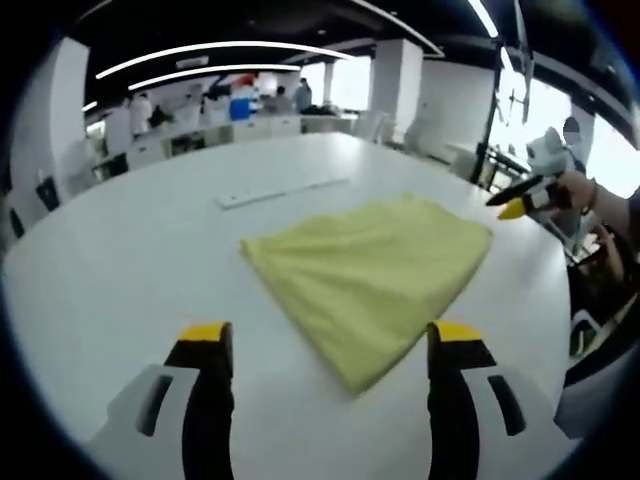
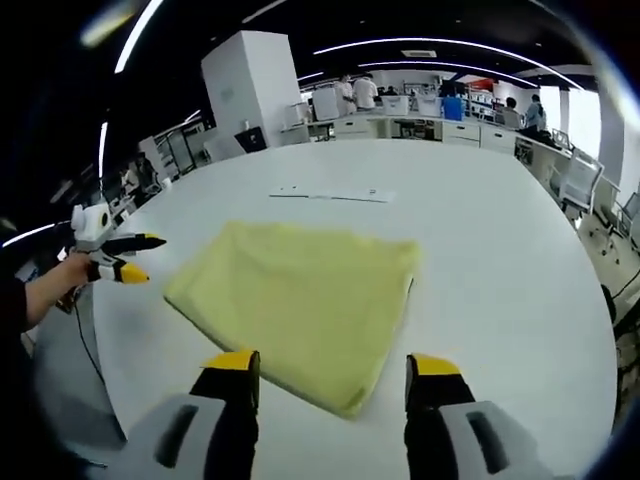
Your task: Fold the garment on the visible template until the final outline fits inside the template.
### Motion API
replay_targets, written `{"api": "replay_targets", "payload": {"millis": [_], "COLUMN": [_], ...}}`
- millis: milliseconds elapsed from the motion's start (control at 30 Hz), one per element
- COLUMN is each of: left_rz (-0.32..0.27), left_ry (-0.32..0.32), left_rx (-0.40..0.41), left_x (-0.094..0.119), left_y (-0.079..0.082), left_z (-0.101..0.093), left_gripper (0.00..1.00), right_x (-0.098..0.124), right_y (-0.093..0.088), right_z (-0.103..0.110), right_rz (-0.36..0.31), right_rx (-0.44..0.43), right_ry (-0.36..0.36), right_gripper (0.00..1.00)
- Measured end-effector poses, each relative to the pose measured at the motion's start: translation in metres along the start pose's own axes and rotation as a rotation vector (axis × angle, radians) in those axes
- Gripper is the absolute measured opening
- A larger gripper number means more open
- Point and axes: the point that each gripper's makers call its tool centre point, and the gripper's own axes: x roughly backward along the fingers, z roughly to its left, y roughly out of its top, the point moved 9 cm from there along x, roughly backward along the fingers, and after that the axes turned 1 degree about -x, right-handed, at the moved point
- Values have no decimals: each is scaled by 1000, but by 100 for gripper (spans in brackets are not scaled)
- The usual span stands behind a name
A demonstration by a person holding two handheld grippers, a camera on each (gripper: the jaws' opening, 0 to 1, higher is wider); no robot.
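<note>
On the white table [image 1: 120, 250]: a yellow garment [image 1: 375, 270] lies folded and flat, mid-table.
Left gripper [image 1: 330, 335]: jaws wide apart, holding nothing, short of the cloth's near corner.
Right gripper [image 2: 330, 368]: spread, empty, by the near edge.
Template: no outline discernible; fit unjudgeable.
Risk: pinching one layer could unfold the stack.

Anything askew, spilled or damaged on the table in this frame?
Nothing stands out. The yellow garment lies folded flat on the white table, untouched, with both grippers open and clear of it. I can't make out a template outline.
</note>
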Motion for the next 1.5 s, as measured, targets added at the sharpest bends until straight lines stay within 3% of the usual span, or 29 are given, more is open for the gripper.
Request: {"api": "replay_targets", "payload": {"millis": [333, 533, 733, 933, 1267, 1500], "left_rz": [6, 2, 5, 17, 37, 46], "left_ry": [18, 3, -1, -9, -18, -25], "left_rx": [34, 80, 106, 117, 140, 145], "left_x": [1, -1, -3, -6, -10, -13], "left_y": [-12, -20, -26, -31, -38, -40], "left_z": [-7, -9, -11, -15, -18, -19], "left_gripper": [60, 48, 43, 33, 18, 11], "right_x": [1, -2, -5, -11, -16, -15], "right_y": [-22, -33, -40, -46, -49, -49], "right_z": [0, -1, -4, -3, -1, -2], "right_rz": [42, 57, 49, 43, 9, 10], "right_rx": [18, -29, -83, -149, -255, -249], "right_ry": [-39, -58, -87, -99, -125, -129], "right_gripper": [33, 17, 7, 2, 0, 0]}}
